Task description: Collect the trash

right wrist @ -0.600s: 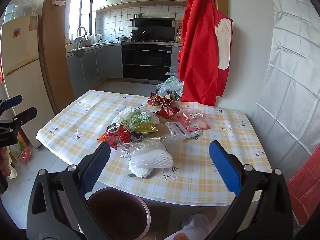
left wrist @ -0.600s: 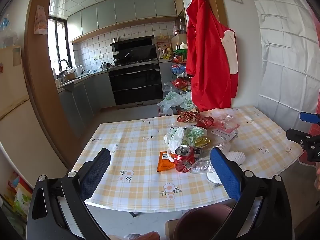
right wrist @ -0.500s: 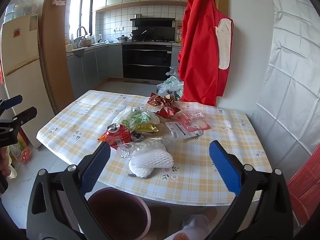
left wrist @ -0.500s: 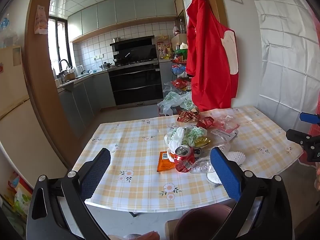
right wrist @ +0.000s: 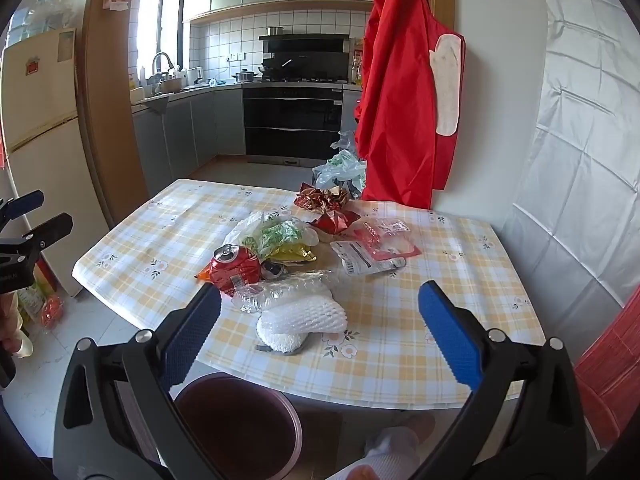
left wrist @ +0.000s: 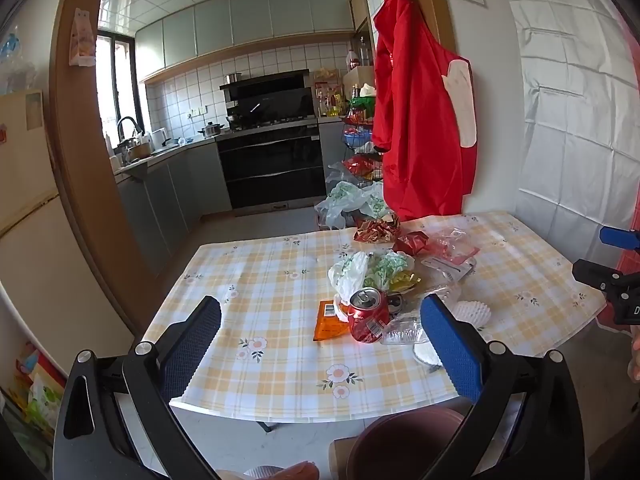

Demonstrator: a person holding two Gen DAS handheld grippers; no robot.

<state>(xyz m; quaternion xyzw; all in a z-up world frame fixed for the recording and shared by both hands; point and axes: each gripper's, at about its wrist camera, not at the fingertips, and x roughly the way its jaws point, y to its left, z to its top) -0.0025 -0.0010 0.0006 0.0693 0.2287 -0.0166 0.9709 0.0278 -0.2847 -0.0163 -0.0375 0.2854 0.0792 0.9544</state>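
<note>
Trash sits heaped mid-surface around the red can [right wrist: 234, 270], just beyond the bin [right wrist: 236, 424]. Your left gripper [left wrist: 320, 344] and right gripper [right wrist: 320, 328] hang with jaws wide, holding nothing. Snatch the foam net [right wrist: 302, 320] carelessly and you'll drag neighbouring wrappers off the surface [right wrist: 440, 320] edge.

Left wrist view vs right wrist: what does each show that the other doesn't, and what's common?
Left wrist only: the flat front of the orange packet beside the can, and the right gripper at frame edge. Right wrist only: the inside of the brown bin below the table edge, the whole white foam net, and the left gripper. Both: the red can, the green-printed bag, the checked tablecloth, and both grippers open, empty.
</note>
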